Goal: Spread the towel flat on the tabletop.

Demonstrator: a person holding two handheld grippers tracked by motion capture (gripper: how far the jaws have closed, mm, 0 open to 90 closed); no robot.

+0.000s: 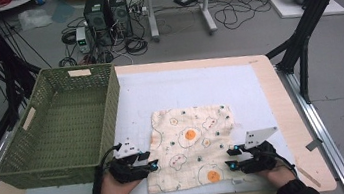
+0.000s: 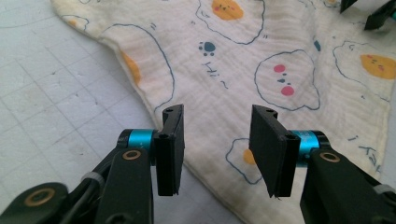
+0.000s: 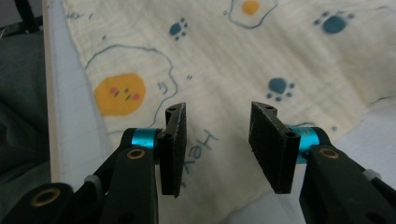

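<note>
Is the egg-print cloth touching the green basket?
Apart. The high view shows bare white mat between the cloth and the green basket.

Even soft light, faint shadows, gripper views' edges blurred.

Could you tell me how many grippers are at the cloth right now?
2. The left gripper sits at the near left corner of the cloth; the right gripper sits at its near right corner. Both stand open.
</note>
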